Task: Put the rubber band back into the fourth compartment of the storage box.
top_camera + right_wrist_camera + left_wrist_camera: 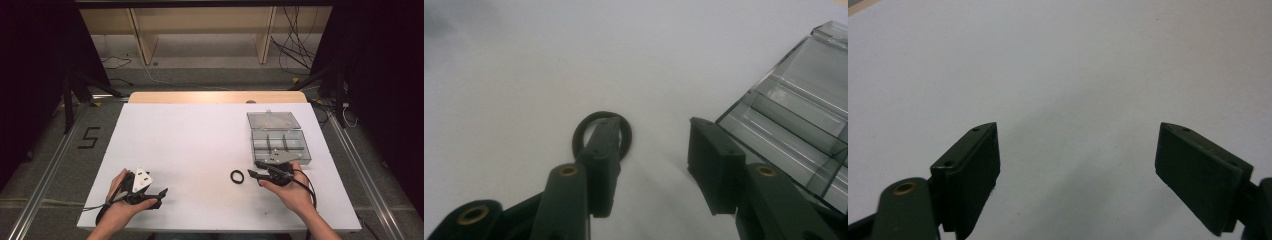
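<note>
White tabletop (200, 150) sitting on a grey floor with rails down both sides, plus a wooden shelf frame and a tangle of cables at the back, so pretty standard bench setup.

Starting at the left: the person's left hand (120, 200) is down near the front edge of the table holding the left gripper (161, 196), with the grey three-cornered plate (141, 179) on top of it. Jaws point toward the middle of the table. In the left gripper view the left gripper (1077, 165) is spread wide, and between the two black pads there's nothing but bare white surface. So it's wide open and holding nothing.

Moving right, there's a small black ring (237, 176) lying flat on the table, a bit right of center. The right gripper (256, 169) is right next to it, held by the right hand (292, 192), jaws pointing left at the ring. In the right gripper view the right gripper (651, 150) is about halfway open. One jaw tip sits over the ring (601, 134), so the ring is off to that side rather than in the gap between the jaws. Can't tell if that tip is actually touching it. Nothing's gripped.

Furthest right is a clear plastic compartment box (280, 140) with its lid flipped open behind it. In the right gripper view, the box (794, 115) sits just past the other jaw.
</note>
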